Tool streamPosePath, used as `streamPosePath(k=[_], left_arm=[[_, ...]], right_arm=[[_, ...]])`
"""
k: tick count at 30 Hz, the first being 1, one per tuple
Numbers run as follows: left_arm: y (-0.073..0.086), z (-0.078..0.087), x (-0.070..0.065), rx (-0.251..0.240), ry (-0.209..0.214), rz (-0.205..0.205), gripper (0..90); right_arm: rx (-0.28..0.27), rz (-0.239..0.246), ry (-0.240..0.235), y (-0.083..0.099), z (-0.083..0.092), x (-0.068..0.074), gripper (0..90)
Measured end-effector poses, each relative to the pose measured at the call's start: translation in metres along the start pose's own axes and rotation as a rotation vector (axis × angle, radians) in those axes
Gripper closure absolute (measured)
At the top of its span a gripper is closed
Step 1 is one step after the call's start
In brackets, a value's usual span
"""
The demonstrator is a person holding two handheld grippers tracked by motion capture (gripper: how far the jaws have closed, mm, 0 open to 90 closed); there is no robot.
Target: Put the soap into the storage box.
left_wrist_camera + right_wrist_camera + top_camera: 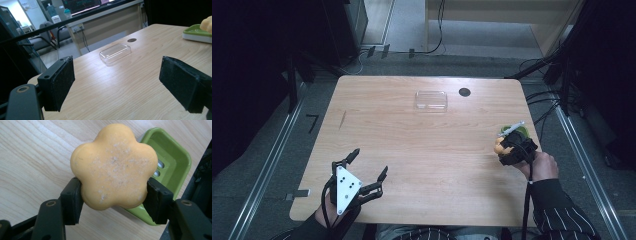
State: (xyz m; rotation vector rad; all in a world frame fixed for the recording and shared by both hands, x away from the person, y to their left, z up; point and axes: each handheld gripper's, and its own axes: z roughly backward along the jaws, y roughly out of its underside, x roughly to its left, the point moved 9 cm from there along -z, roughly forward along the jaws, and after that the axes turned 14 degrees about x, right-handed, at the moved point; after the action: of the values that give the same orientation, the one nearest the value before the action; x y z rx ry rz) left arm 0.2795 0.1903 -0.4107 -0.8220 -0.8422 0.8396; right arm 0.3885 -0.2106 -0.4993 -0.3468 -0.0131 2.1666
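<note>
Looking left first: my left gripper (pixel 368 165) sits at the near left corner of the table (pixel 427 165), my hand (pixel 329 207) behind it.
Left jaws: I see them spread wide with nothing between them; the bare wood shows through the gap in the left gripper view (pixel 117 82).
Left pads: the black pads (pixel 58 82) stand well apart.
Middle far: I see a clear plastic lid (pixel 431 100) lying flat on the table, well away from both grippers; it also shows ahead of my left jaws (pixel 115 53).
Dark spot: a small round hole (pixel 464 92) lies just right of the lid, near the far edge.
Right side: my right gripper (pixel 507 145) is at the right edge of the table, my hand (pixel 543 166) holding it.
Right jaws: I have them pinching an orange flower-shaped soap (pixel 113 167) from both sides.
Soap place: the soap is lifted beside and partly over the green soap dish (pixel 172 162).
Dish place: the dish (pixel 519 131) rests on the table by the right edge, just beyond my right gripper.
</note>
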Motion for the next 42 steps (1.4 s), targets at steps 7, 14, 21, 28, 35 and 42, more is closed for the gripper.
streamPosePath(k=[7,14,21,28,35,42], left_arm=[[0.0,0.0,0.0,0.0,0.001,0.001,13.5],[0.0,0.0,0.0,-0.001,0.001,-0.002,13.5],[0.0,0.0,0.0,0.0,0.001,-0.002,13.5],[0.0,0.0,-0.001,-0.001,0.001,-0.001,13.5],[0.0,-0.001,-0.001,0.001,0.002,-0.002,13.5],[0.0,-0.001,-0.001,0.001,0.003,-0.003,13.5]], right_arm=[[-0.002,-0.034,0.015,0.001,-0.001,-0.01,40.1],[-0.008,-0.055,0.019,0.002,-0.002,-0.02,40.1],[-0.002,-0.084,0.026,0.004,-0.006,-0.029,40.1],[0.007,-0.095,0.032,0.005,-0.009,-0.034,40.1],[0.001,-0.097,0.041,0.003,-0.009,-0.037,40.1],[0.005,-0.117,0.038,0.001,-0.011,-0.043,40.1]])
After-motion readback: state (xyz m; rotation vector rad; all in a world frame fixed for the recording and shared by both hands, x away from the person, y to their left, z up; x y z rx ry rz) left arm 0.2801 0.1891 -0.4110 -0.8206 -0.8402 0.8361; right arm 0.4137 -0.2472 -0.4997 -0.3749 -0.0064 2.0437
